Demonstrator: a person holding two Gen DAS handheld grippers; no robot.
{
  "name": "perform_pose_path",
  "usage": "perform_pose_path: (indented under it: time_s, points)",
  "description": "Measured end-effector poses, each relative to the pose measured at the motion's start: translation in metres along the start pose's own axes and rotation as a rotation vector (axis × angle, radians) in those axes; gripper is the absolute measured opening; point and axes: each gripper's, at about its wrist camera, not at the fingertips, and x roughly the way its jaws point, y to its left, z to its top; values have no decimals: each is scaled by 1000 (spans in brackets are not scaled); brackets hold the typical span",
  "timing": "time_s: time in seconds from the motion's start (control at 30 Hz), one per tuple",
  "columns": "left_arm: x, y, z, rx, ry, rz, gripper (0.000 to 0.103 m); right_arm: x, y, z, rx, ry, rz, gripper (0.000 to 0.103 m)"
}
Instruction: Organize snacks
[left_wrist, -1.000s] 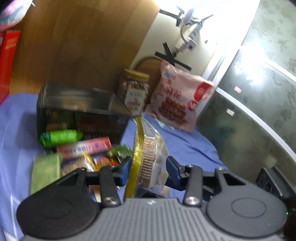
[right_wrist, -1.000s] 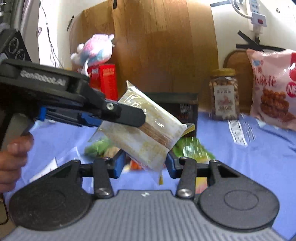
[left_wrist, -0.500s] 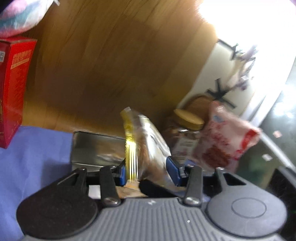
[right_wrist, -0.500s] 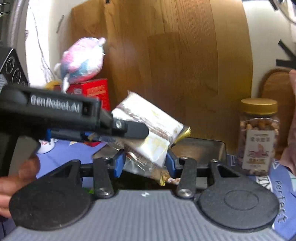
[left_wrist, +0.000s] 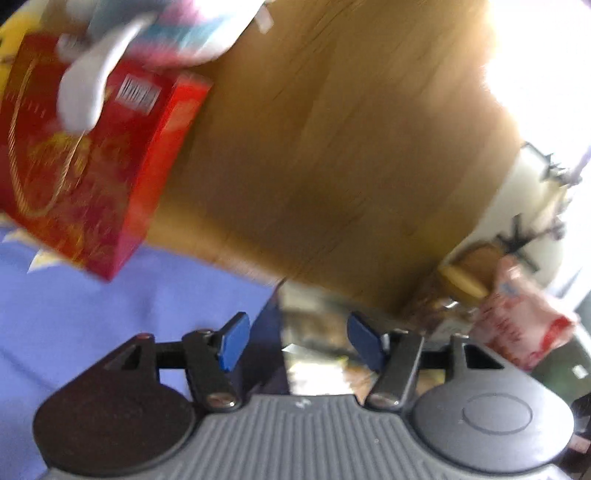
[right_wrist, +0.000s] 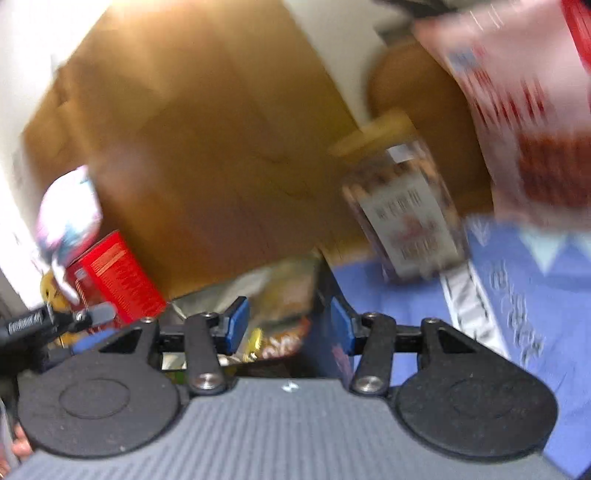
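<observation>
Both views are blurred by motion. My left gripper (left_wrist: 295, 338) is open and empty, just above the dark metal box (left_wrist: 314, 317) on the blue cloth. My right gripper (right_wrist: 286, 325) is also open and empty over the same box (right_wrist: 321, 295). Snack packets (right_wrist: 280, 295) lie inside the box below the right fingers; the clear cracker bag is no longer between either pair of fingers. The left gripper's tip (right_wrist: 92, 314) shows at the left edge of the right wrist view.
A red box (left_wrist: 85, 166) with a plush toy (left_wrist: 155, 40) on it stands at the left. A nut jar (right_wrist: 406, 206) and a pink snack bag (right_wrist: 528, 122) stand at the right. A wooden board (left_wrist: 332, 147) leans behind. Blue cloth (left_wrist: 110, 314) covers the table.
Both grippers held the cracker bag above the box before; now both have opened and the bag is gone from between the fingers. Both cameras have swung and tilted.
</observation>
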Motion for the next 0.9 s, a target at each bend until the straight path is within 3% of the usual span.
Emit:
perform_pose_path:
  time_s: [0.07, 0.1, 0.17, 0.2, 0.3, 0.43, 0.47, 0.57, 0.63, 0.73, 0.83, 0.87, 0.9]
  points:
    - [15, 1, -6, 6, 54, 34, 59, 7, -6, -4, 54, 49, 14, 53]
    - [21, 0, -10, 8, 78, 40, 55, 8, -5, -4, 74, 67, 33, 57]
    - [31, 0, -18, 0, 137, 6, 50, 9, 1, -1, 60, 97, 28, 58]
    - [33, -2, -21, -17, 147, -23, 50, 8, 4, -1, 49, 108, 23, 58]
    - [31, -17, -24, 42, 141, 36, 50, 2, 10, -2, 32, 126, 13, 58]
    - [20, -21, -33, 77, 136, 53, 50, -6, 17, -10, 7, 129, 21, 59]
    - [18, -20, -34, 80, 131, 46, 51, -10, 18, -12, -1, 121, 27, 59]
    - [-3, 0, -27, 22, 97, 30, 64, -26, 16, -14, 0, 40, 21, 58]
    - [-27, 9, -29, 17, 42, 21, 64, -46, 14, -22, 4, -36, 36, 57]
    - [-46, 16, -41, -6, 41, -28, 64, -60, 25, -43, -7, 8, 150, 51]
    - [-35, 18, -56, -30, 137, -86, 64, -36, 40, -65, -9, 145, 236, 33]
    - [-29, 16, -60, -31, 166, -92, 62, -27, 43, -71, 4, 181, 245, 25]
    - [-23, 14, -66, -26, 195, -93, 54, -19, 47, -76, 11, 204, 245, 23]
